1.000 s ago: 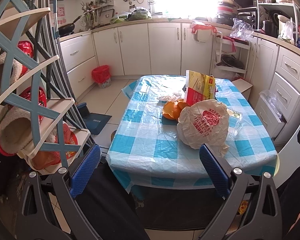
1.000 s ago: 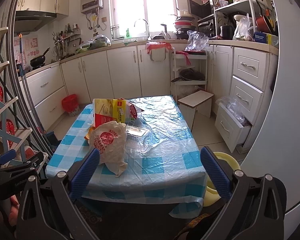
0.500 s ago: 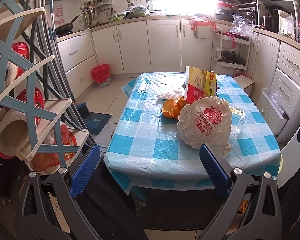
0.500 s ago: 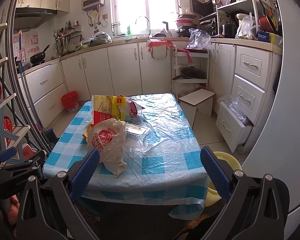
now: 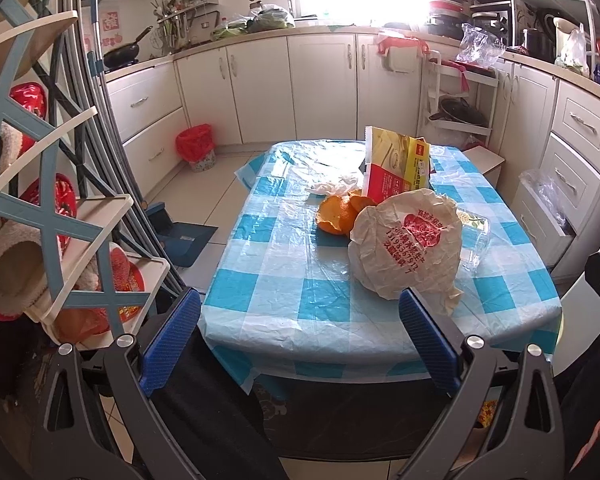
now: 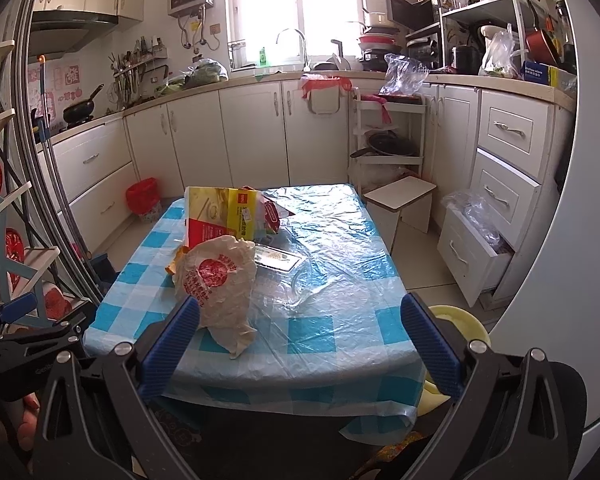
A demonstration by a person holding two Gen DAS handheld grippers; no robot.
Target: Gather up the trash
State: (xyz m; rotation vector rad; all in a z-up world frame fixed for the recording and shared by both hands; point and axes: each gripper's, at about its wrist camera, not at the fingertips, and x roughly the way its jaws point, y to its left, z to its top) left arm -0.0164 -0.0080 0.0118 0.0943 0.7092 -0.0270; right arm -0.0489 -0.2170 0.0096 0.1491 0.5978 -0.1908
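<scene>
A crumpled cream plastic bag with red print lies on the blue-checked table. Behind it are orange peels, a white tissue, a yellow-and-red paper bag standing upright, and a clear plastic container. My left gripper is open, short of the table's near edge. My right gripper is open too, at the near edge, its left pad just in front of the cream bag. Neither holds anything.
A red-lined waste bin stands on the floor by the far-left cabinets. A shoe rack crowds the left side, with a dustpan beside it. A white stool, an open drawer and a yellow basin are right of the table.
Both grippers have come a little nearer the table; the cream bag and table look slightly larger. Nothing on the table has moved.
</scene>
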